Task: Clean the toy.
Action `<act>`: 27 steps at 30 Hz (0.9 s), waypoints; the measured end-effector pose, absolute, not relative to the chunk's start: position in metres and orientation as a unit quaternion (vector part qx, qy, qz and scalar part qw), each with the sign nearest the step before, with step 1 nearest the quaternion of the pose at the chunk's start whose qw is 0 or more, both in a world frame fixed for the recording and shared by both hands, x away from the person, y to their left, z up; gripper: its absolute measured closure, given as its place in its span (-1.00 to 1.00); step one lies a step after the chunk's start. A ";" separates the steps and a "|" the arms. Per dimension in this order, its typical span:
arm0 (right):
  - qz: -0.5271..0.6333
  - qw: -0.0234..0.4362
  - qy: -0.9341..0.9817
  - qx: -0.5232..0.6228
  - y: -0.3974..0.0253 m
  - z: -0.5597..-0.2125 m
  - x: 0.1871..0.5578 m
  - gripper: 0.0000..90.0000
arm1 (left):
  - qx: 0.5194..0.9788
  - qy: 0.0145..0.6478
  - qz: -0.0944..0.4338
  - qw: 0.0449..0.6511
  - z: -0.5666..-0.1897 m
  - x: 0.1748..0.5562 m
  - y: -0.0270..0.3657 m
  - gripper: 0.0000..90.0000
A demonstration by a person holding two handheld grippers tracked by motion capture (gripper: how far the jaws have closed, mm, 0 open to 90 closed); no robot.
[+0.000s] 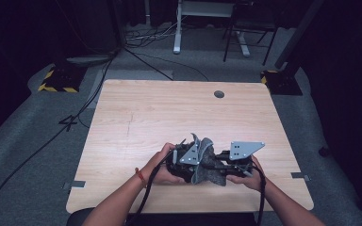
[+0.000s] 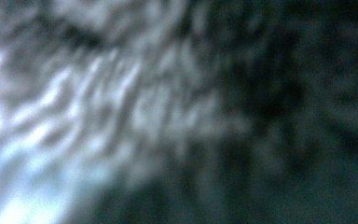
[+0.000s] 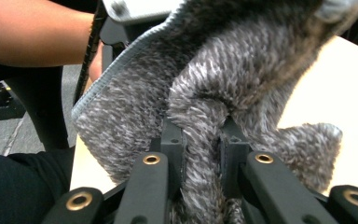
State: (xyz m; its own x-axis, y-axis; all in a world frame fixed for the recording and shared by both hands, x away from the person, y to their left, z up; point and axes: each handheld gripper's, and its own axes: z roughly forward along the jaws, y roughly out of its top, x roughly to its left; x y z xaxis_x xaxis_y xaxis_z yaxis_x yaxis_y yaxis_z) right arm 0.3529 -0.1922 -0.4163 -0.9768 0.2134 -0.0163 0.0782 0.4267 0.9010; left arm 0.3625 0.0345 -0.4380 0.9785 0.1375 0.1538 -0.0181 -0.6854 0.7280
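Pinching a fold of the grey fuzzy cloth [image 3: 242, 79] between its jaws, the right gripper [image 3: 200, 140] holds it bunched just above the near edge of the table [image 1: 136, 113]. The left gripper [image 1: 181, 162] is pressed into the cloth; whether it grips, I cannot tell. Soft, light and floppy, the cloth should handle best gripped along its stitched edge.

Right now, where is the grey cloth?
In the high view the grey cloth is bunched between the two grippers near the table's front edge; the right gripper pinches a fold of it.
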 end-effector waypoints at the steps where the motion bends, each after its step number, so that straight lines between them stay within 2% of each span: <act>1: 0.524 0.068 0.844 0.090 -0.195 -0.416 0.353 0.72 | 0.911 0.032 0.100 0.398 -0.436 0.362 0.036 -0.26; 6: 0.482 0.081 0.862 0.133 -0.213 -0.430 0.368 0.72 | 0.900 0.032 0.102 0.422 -0.428 0.360 0.042 -0.26; 11: 0.449 0.053 0.878 0.158 -0.218 -0.452 0.380 0.72 | 0.881 0.033 0.092 0.462 -0.420 0.360 0.048 -0.26; 15: 0.478 0.031 0.868 0.131 -0.211 -0.450 0.375 0.72 | 0.885 0.031 0.094 0.456 -0.424 0.360 0.046 -0.26; 27: 0.541 0.031 0.835 0.097 -0.217 -0.434 0.365 0.72 | 0.901 0.026 0.082 0.425 -0.432 0.363 0.045 -0.27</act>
State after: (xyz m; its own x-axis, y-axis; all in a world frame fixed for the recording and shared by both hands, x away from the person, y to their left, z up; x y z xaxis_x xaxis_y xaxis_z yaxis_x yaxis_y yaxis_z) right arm 0.3651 -0.2172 -0.4340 -0.9792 0.1958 0.0525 0.1278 0.3949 0.9098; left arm 0.3634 0.0448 -0.4322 0.9853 0.1158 0.1252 -0.0228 -0.6379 0.7698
